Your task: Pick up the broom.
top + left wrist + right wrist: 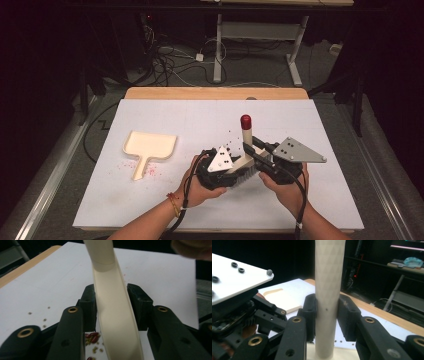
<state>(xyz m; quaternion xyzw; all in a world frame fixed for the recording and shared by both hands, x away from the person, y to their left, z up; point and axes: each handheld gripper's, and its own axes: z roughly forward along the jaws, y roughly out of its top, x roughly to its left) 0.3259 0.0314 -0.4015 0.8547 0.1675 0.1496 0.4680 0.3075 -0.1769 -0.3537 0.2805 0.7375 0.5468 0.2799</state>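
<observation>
A cream brush with dark bristles (246, 175) rests on the white table, its handle (245, 134) upright and tipped with a red cap (245, 120). My left gripper (236, 169) is shut on the brush's cream back (113, 320), its pads against both sides. My right gripper (250, 149) is shut on the textured handle (327, 285) from the right. A cream dustpan (148, 146) lies flat to the left, apart from both grippers. Red and greenish beans (93, 337) lie under the brush, between the left jaws.
Small dark beans (227, 141) are scattered just beyond the brush, and reddish specks (152, 171) lie by the dustpan's handle. The table's wooden far edge (215, 93) runs along the back. Cables and desk legs stand on the floor beyond.
</observation>
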